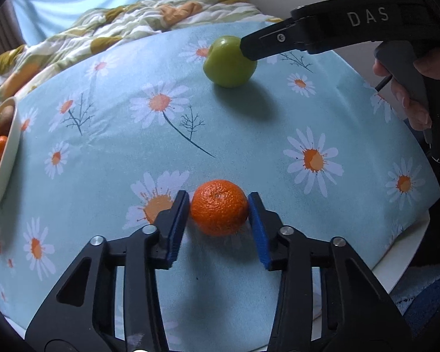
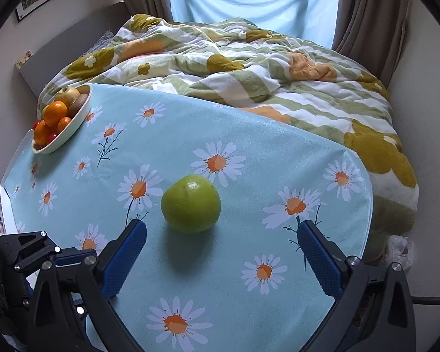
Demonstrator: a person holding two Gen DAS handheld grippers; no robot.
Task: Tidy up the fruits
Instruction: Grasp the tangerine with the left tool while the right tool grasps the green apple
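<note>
- On the daisy-print tablecloth (image 2: 249, 152), taken as your landmark, a cream oval bowl (image 2: 73, 126) sits at the far left corner, beside the rumpled quilt (image 2: 249, 67) that lies beyond the cloth's far edge.
- Contents of the bowl: several oranges (image 2: 55, 113) piled toward its near end, at least one small red fruit (image 2: 51, 137) low among them, a brown kiwi (image 2: 80, 101) against the far wall, and a pale yellow-green apple (image 2: 67, 93) at the far end on top of the pile. The left wrist view shows only the bowl's rim and a sliver of the same fruit.
- Near the cloth's front edge, your left gripper (image 1: 218, 209) has its blue pads (image 1: 179, 223) pressed on either flank of a mandarin (image 1: 219, 206), which rests on the cloth.
- Toward the cloth's middle, a green apple (image 2: 190, 204) stands alone, well apart from the bowl.
- Your right gripper (image 2: 221, 259) points at that green apple with its jaws spread wide. In the right wrist view the fruit lies just beyond the fingertips (image 2: 138, 228), with no contact visible; in the left wrist view one finger overlaps the fruit's edge, and you cannot tell whether it touches.
- At the cloth's right edge, your hand (image 1: 407, 94) grips the right gripper's handle.
</note>
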